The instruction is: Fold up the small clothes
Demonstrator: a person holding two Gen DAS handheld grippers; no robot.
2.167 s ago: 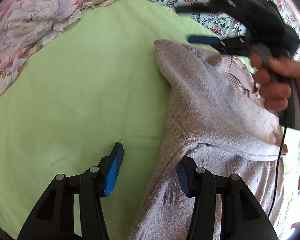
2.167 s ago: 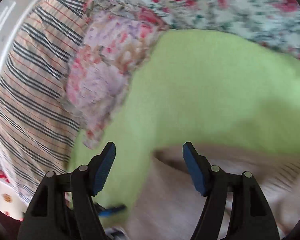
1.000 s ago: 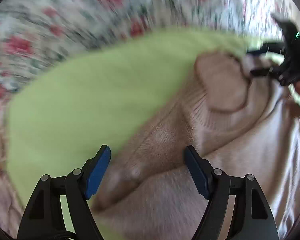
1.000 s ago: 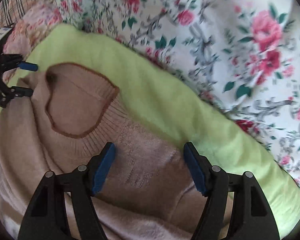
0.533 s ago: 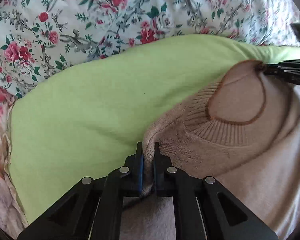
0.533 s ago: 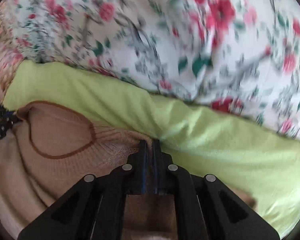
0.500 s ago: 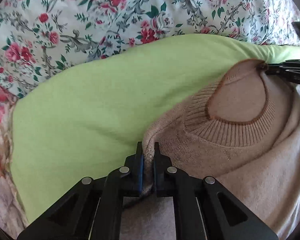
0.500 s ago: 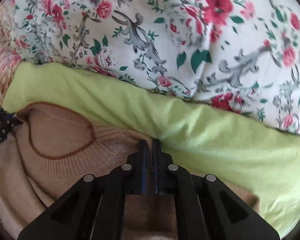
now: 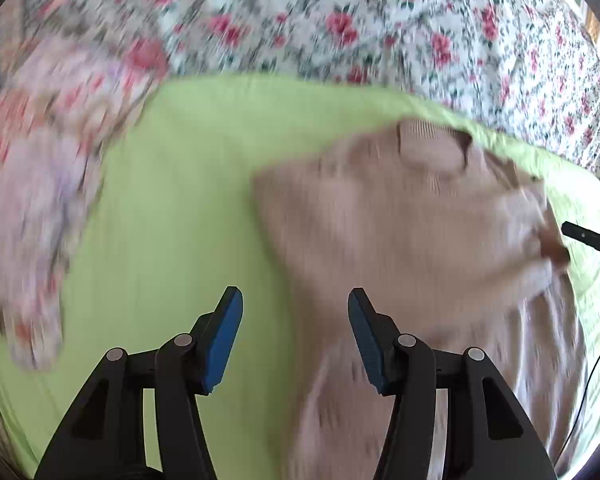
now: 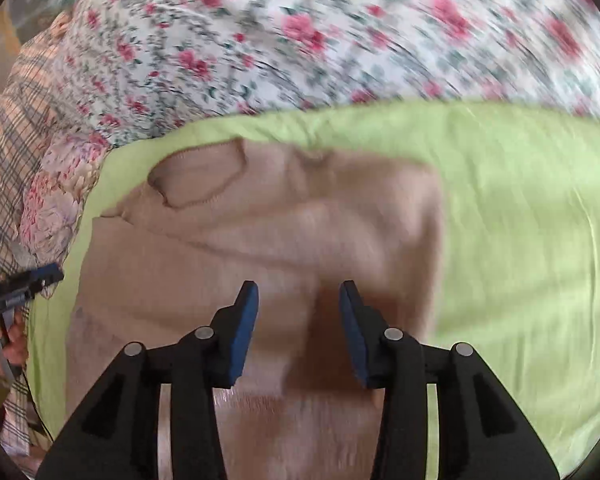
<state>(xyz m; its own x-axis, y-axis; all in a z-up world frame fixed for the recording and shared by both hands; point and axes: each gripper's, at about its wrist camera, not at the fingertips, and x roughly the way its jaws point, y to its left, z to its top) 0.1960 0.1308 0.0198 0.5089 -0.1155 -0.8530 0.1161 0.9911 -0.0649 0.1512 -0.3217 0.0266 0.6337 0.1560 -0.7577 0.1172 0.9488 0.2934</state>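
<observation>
The left gripper [image 9: 295,332] has its two blue pads apart and they are opening wider. Nothing is pinched between them. Under the gap you see the side edge of the beige sweater [image 9: 400,240] and a bit of the green sheet [image 9: 172,208]. The right gripper [image 10: 299,330] is opening too, with its blue pads apart and nothing squeezed. It hangs over the middle of the sweater, where a darker fold runs down.

The sweater lies on the green sheet with its round neck hole [image 10: 198,180] at the far end, close to the sheet's far edge. Its left edge runs slanted toward the left gripper. Its right edge drops straight down (a clean line in the right wrist view). There is lots of bare green sheet on both sides, so there is room to move out left and right.

A bunched pink and purple flowery cloth [image 9: 48,168] sits on the left of the sheet, apart from the sweater. A checked cloth [image 10: 12,152] lies past it. Behind the sheet is a white bedspread with red roses [image 10: 340,32]. A hand [image 10: 4,340] shows at the left edge of the right wrist view, holding the other gripper. Both pictures are blurry.
</observation>
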